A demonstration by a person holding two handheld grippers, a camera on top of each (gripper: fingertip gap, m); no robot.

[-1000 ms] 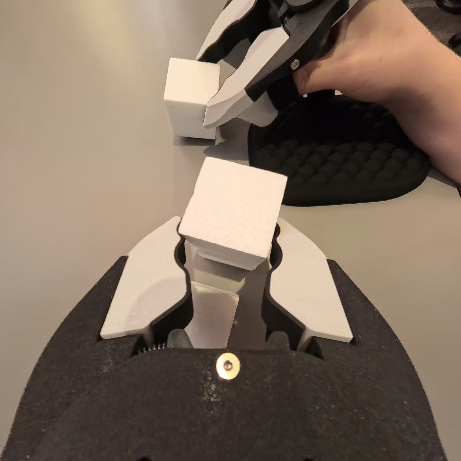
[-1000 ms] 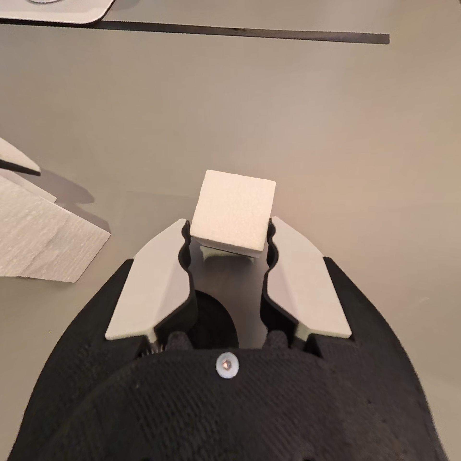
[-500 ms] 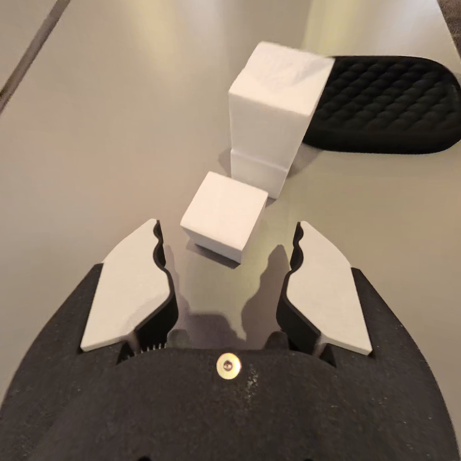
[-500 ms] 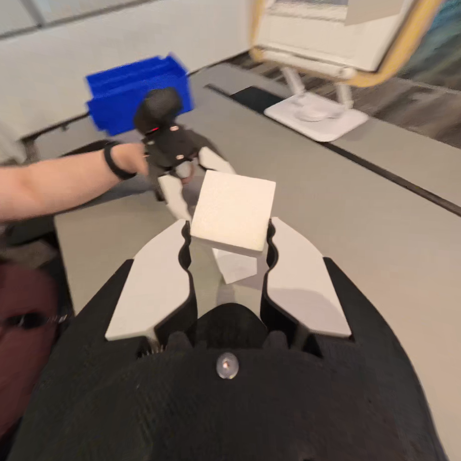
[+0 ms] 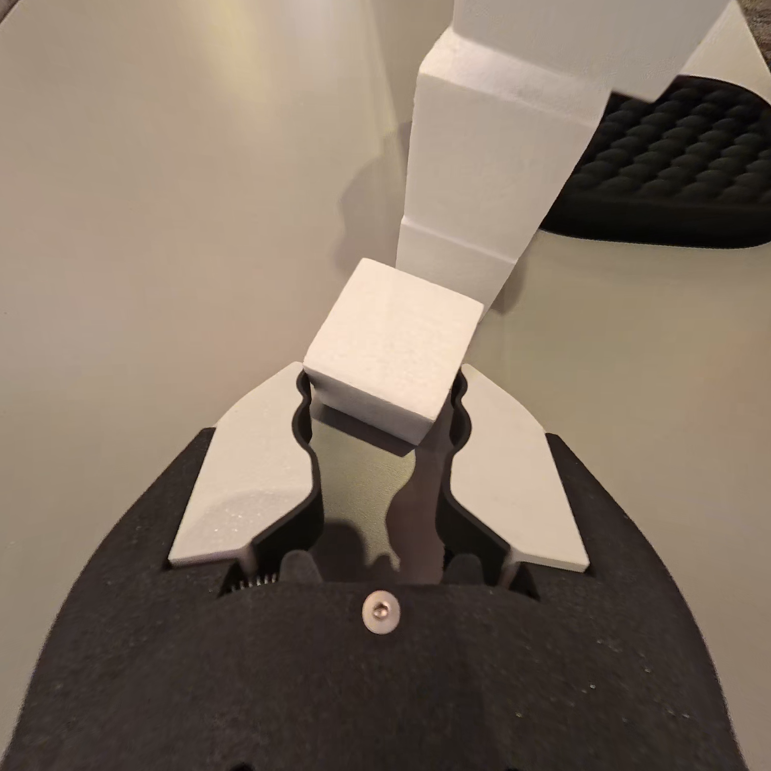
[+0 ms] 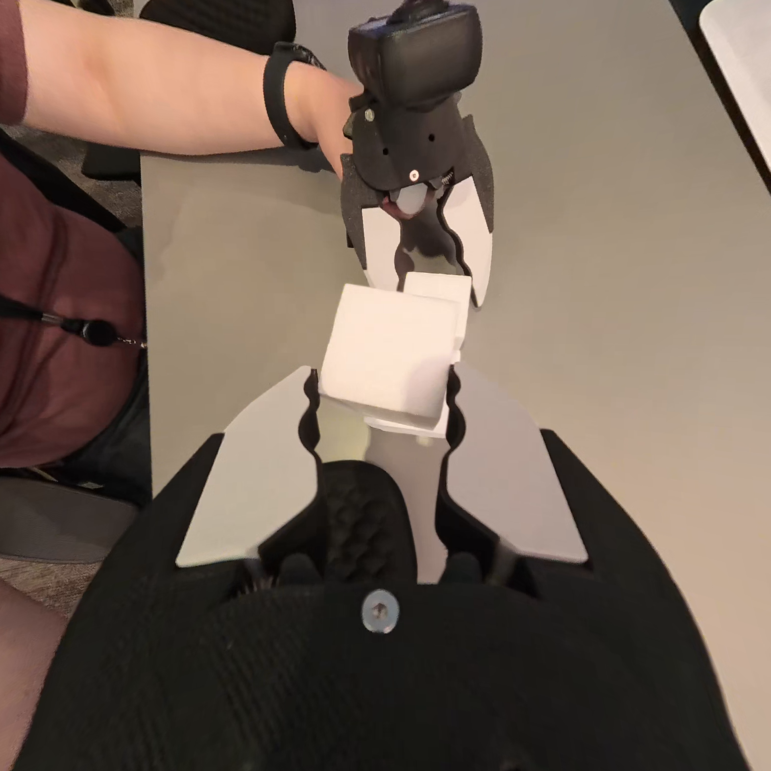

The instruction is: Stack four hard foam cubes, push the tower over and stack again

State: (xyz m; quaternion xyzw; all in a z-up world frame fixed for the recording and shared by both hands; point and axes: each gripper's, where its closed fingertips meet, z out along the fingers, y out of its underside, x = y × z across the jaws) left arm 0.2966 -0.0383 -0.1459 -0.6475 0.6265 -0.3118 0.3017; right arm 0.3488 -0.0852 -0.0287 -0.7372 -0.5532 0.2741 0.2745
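Two white foam cubes stand stacked (image 5: 479,175) on the grey table. My right gripper (image 6: 381,375) is shut on a third white cube (image 6: 388,350) and holds it on top of the stack, slightly askew; this cube also shows at the top of the left wrist view (image 5: 584,41). The stack's lower edges (image 6: 400,421) show beneath it. My left gripper (image 5: 379,371) is shut on a fourth white cube (image 5: 392,350) at table level, just in front of the stack's base. The left gripper also shows in the right wrist view (image 6: 429,292), with its cube (image 6: 438,285) between the fingers.
A black dimpled mat (image 5: 667,175) lies right behind the stack. A person's arm with a black wristband (image 6: 167,91) reaches in from the left. The table's edge (image 6: 144,292) runs along the left, with the person's body and a chair beyond it. About 15 cm separates my left fingertips from my right.
My left gripper was open behind the loose cube and has closed on it. My right gripper has swung over with its cube and brought it down onto the two-cube stack.
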